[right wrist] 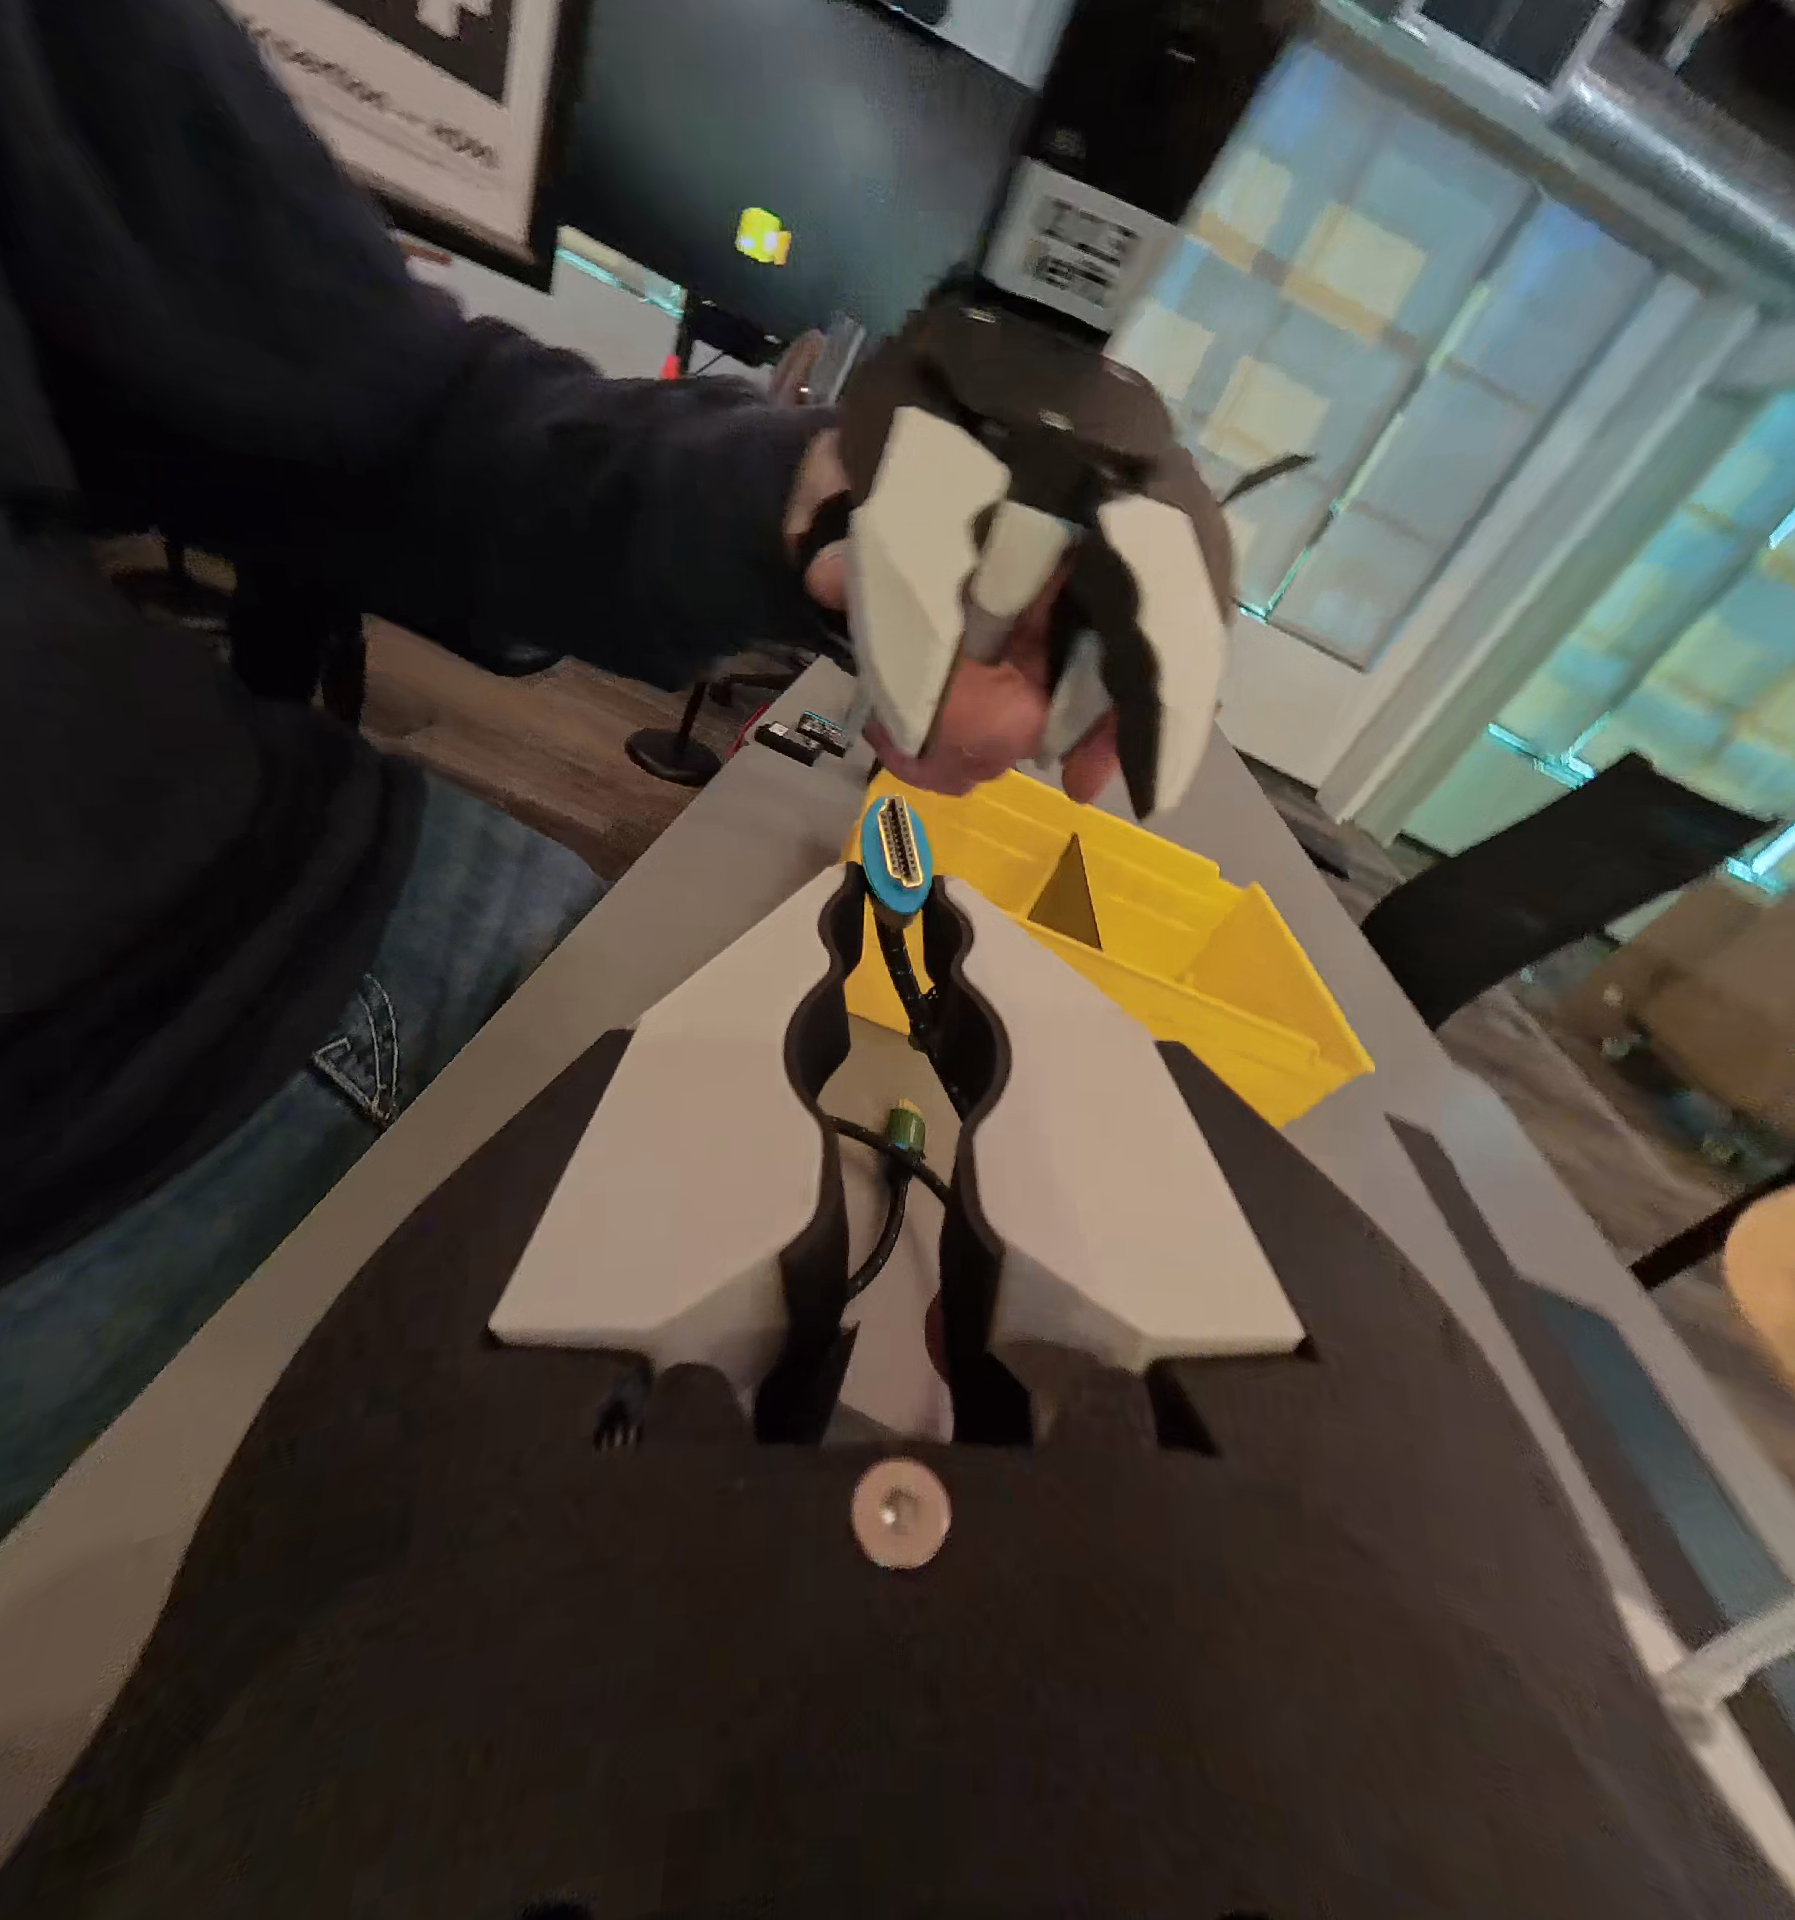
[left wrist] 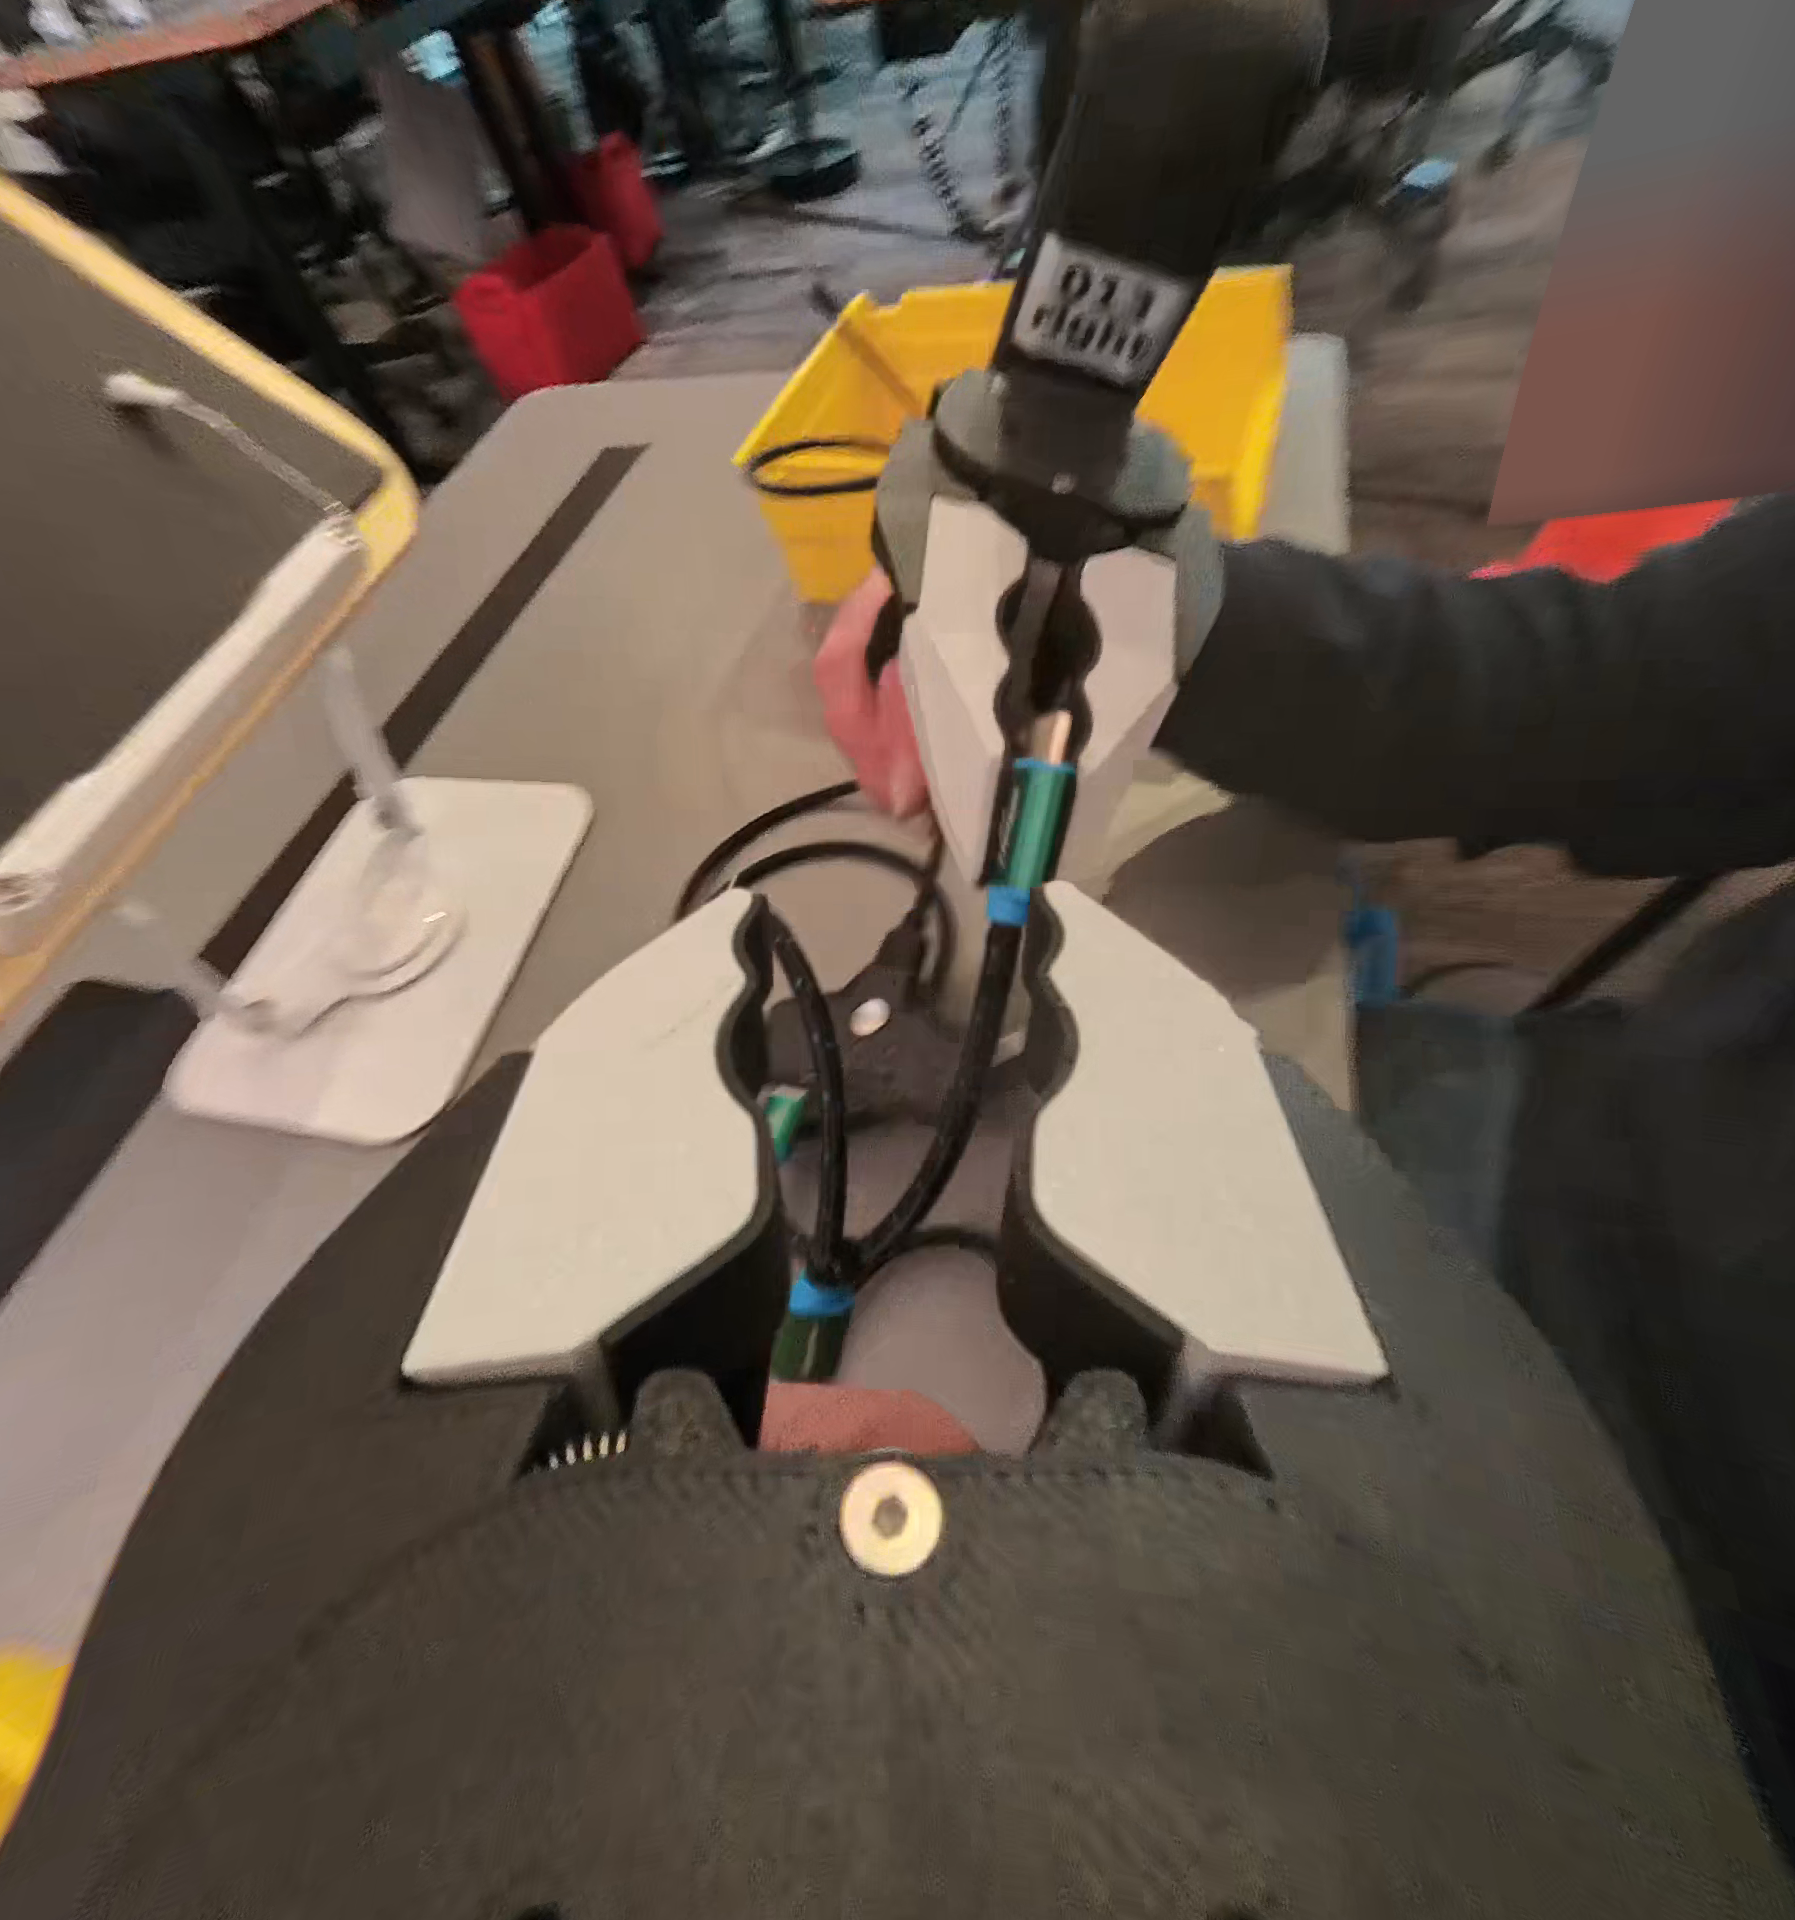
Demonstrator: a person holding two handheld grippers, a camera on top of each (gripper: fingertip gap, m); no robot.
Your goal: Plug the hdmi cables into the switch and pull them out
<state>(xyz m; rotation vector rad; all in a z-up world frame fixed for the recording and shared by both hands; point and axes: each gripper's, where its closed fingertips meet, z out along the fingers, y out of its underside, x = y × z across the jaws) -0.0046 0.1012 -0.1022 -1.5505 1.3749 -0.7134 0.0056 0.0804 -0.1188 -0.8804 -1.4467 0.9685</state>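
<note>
Right gripper (right wrist: pixel 898 888) first: its jaws are pinched nearly shut, clamped on the plug (right wrist: pixel 898 847) at the very tips. The plug's metal end points back along the fingers, straight at the right wrist camera, ringed by a blue face. In the left wrist view the same plug (left wrist: pixel 1033 821) shows its green body sticking out of the right gripper (left wrist: pixel 1044 717), gold end tucked between the tips, blue collar at the far end. From there its black cable (left wrist: pixel 976 1060) drops down and runs through the gap of the left gripper (left wrist: pixel 903 904). Those jaws are spread wide and grasp nothing; the cable just passes between them, apart from either finger as far as I can see. A second plug (left wrist: pixel 815 1330), green with a blue collar, sits low in that gap beside the left-hand finger; the right wrist view picks out a green plug (right wrist: pixel 903 1127) down between its own fingers too. Under the gap a black box (left wrist: pixel 841 1049) with a silver screw lies on the grey table (left wrist: pixel 602 665); whether it is the switch, I cannot tell. Across the way the left gripper (right wrist: pixel 1038 769) hangs in the air, fingers parted. Behind it stands a yellow bin (right wrist: pixel 1184 966). Off to the left, a white stand (left wrist: pixel 384 966) holds up a dark, yellow-edged panel (left wrist: pixel 93 499).
</note>
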